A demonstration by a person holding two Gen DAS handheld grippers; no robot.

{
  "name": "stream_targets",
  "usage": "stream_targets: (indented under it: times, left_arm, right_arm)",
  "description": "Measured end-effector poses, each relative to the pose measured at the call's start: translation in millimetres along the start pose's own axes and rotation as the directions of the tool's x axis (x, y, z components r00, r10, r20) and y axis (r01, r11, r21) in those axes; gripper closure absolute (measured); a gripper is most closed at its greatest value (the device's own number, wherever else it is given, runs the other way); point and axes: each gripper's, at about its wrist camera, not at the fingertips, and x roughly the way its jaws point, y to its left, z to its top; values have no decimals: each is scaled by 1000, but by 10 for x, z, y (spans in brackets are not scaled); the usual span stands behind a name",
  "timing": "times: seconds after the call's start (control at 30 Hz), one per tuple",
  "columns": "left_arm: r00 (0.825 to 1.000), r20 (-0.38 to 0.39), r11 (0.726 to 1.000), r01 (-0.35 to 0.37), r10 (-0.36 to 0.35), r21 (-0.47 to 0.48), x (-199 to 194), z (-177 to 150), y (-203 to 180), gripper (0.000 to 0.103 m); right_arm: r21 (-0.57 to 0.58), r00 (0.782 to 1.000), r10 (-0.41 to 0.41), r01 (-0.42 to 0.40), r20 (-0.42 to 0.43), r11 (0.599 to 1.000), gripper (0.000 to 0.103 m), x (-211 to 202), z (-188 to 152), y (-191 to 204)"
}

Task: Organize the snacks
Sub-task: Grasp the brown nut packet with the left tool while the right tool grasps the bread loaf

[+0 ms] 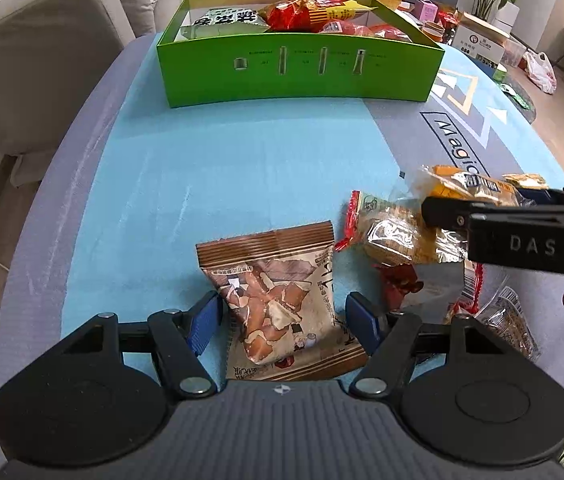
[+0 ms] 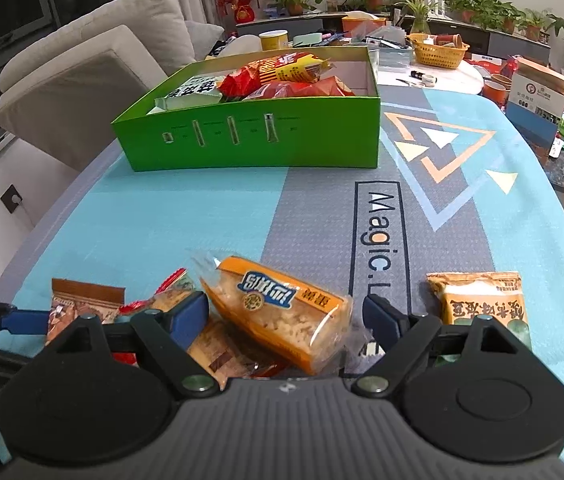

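Note:
A brown snack packet [image 1: 278, 292] lies flat on the blue mat between the blue pads of my left gripper [image 1: 282, 320]. That gripper is open, with a thin gap on each side of the packet. My right gripper [image 2: 286, 316] is open around an orange rice-cracker packet [image 2: 282, 312], which rests on a pile of other packets. In the left wrist view one black finger [image 1: 446, 212] of the right gripper reaches in over that pile. A red-edged packet [image 1: 386, 228] lies in the pile. The green box [image 2: 250, 140] at the back holds several snacks.
A tan and green packet [image 2: 482, 304] lies alone at the right on the mat. A grey sofa [image 2: 94, 68] stands left of the table. Behind the box are a yellow basket [image 2: 438, 54], a yellow tub, potted plants and a cardboard box [image 2: 538, 104].

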Motion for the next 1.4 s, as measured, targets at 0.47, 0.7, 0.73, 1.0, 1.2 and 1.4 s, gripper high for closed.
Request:
stream_targets:
  times: [0.47, 0.7, 0.73, 1.0, 1.2, 1.4]
  left_arm:
    - [997, 59, 998, -57, 59, -26, 34, -2, 158, 46]
    - [994, 54, 996, -93, 92, 11, -17, -36, 109, 40]
    - [994, 57, 995, -96, 95, 17, -27, -39, 105, 40]
    - [997, 58, 999, -51, 51, -9, 4, -48, 162, 49]
    - [997, 77, 1000, -24, 24, -5, -30, -57, 163, 52]
    - [995, 97, 1000, -23, 23, 3, -91, -8, 154, 52]
  right_arm:
    - [80, 995, -89, 86, 40, 993, 6, -86, 54, -96]
    - [-46, 996, -82, 83, 28, 995, 6, -154, -14, -15]
    - [-52, 996, -86, 87, 24, 995, 6, -148, -21, -15]
    - [-59, 997, -81, 80, -18, 995, 38, -38, -35, -13]
    - [-40, 998, -56, 56, -2, 998, 48, -69, -22, 9]
    - [-25, 999, -40, 41, 14, 999, 50, -96, 43, 14]
